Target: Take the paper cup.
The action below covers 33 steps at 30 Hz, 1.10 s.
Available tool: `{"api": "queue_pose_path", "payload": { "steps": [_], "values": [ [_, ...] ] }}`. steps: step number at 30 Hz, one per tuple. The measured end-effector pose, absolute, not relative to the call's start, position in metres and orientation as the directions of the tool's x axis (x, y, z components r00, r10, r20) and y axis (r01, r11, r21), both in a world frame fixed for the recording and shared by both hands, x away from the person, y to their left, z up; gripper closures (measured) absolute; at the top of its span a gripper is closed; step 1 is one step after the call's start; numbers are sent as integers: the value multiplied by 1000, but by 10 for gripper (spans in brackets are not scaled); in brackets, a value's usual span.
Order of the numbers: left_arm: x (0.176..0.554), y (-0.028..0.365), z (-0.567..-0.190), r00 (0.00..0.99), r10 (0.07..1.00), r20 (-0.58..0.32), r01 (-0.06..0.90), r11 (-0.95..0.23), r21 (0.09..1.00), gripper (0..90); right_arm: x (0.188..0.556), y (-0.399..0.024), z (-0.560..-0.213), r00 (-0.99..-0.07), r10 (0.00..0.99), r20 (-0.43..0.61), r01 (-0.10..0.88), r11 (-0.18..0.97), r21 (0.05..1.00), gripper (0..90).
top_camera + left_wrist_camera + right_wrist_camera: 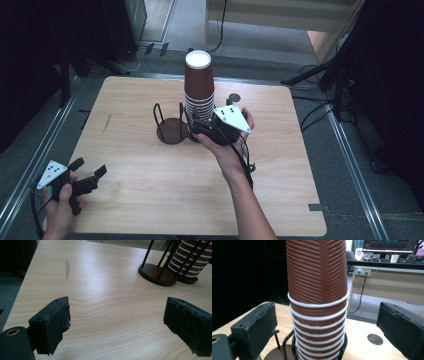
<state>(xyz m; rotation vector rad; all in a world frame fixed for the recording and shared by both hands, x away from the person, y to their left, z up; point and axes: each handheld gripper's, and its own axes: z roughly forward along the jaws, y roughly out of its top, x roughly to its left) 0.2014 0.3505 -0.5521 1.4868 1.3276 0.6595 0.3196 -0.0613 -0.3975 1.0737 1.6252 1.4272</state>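
On pale woodgrain table (150,165), ribbed brown cups (199,90)

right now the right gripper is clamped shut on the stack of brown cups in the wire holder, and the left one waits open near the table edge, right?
Not clamped: the right gripper has its jaws open, standing clear of the stack of brown cups on both sides, as the right gripper view shows. The stack does sit in the wire holder, and the left gripper waits open near the table edge.
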Motion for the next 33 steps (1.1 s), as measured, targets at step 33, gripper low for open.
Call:
{"api": "queue_pose_path", "payload": {
  "steps": [33],
  "values": [
    [202, 350, -552, 265, 942, -207, 404, 87, 911, 76, 368, -24, -389, -353, 934, 52, 130, -6, 992, 1]
  ]
}}
